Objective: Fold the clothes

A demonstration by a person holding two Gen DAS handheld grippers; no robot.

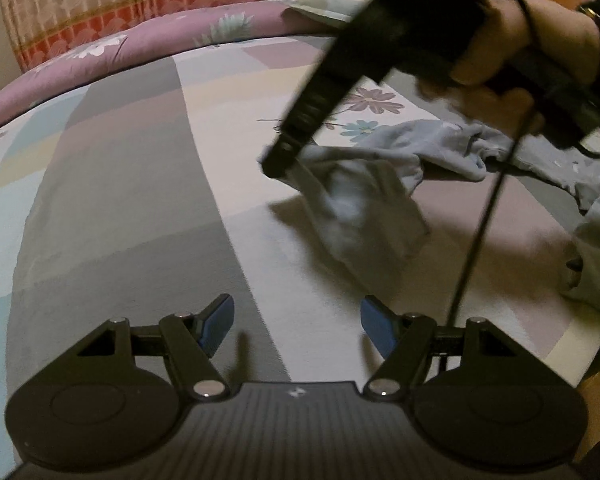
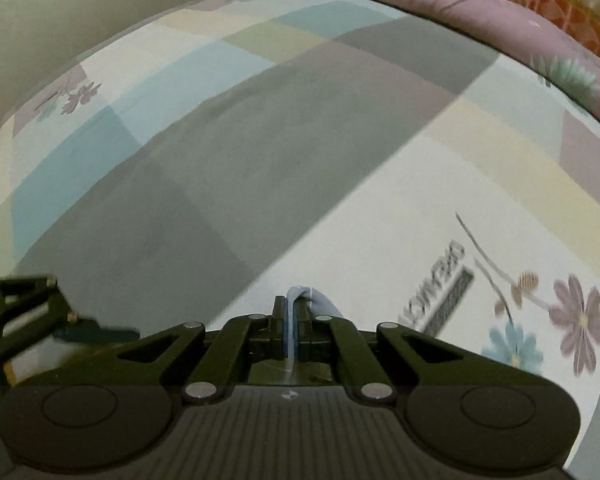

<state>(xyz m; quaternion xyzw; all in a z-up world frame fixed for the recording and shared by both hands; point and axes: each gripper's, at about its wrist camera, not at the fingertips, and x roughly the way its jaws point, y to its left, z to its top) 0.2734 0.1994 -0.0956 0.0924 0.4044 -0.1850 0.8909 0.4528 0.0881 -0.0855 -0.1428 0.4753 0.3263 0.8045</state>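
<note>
Both grippers [image 1: 296, 326] are black linkage rigs with blue pads [image 1: 374, 322], silver pivot screws, ribbed bodies, and a thin black cable [image 1: 480, 224]. Gold watch [image 1: 594, 20] on the wrist.

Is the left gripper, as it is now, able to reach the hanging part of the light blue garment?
Probably yes. The left gripper is open and empty, and only bare bedsheet lies between it and the light blue garment, which the right gripper holds up. The dangling cable hangs just right.

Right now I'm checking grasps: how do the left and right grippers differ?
The left gripper is open, its blue fingers spread wide and empty; the right gripper is shut on the grey garment. The left hovers over the bedsheet; the right lifts a garment edge off it. Both share the black build.
</note>
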